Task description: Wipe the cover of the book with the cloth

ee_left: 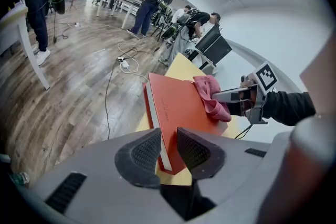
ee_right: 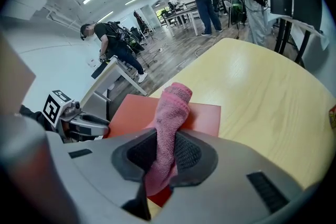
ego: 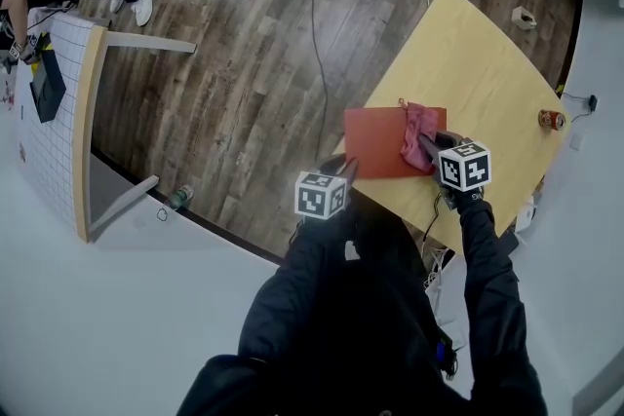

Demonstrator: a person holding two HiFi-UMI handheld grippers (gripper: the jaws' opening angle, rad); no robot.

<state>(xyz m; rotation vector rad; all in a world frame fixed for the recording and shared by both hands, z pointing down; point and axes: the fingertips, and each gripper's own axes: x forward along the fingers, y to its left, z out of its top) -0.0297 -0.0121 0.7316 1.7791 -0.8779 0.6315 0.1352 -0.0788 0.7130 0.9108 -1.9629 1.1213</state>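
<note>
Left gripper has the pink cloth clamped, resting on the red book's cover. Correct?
Wrong gripper. The right gripper has the pink cloth clamped, resting on the cover of the red book; the right gripper view shows its jaws shut on it.

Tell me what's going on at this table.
A person works with a gripper in each hand. The left gripper is clamped on the near corner of a red book that lies on the yellow table, apparently to steady it. The right gripper pinches a pink cloth, whose free end rests on the book's cover, toward its right side in the head view. The wiping looks under way.
</note>
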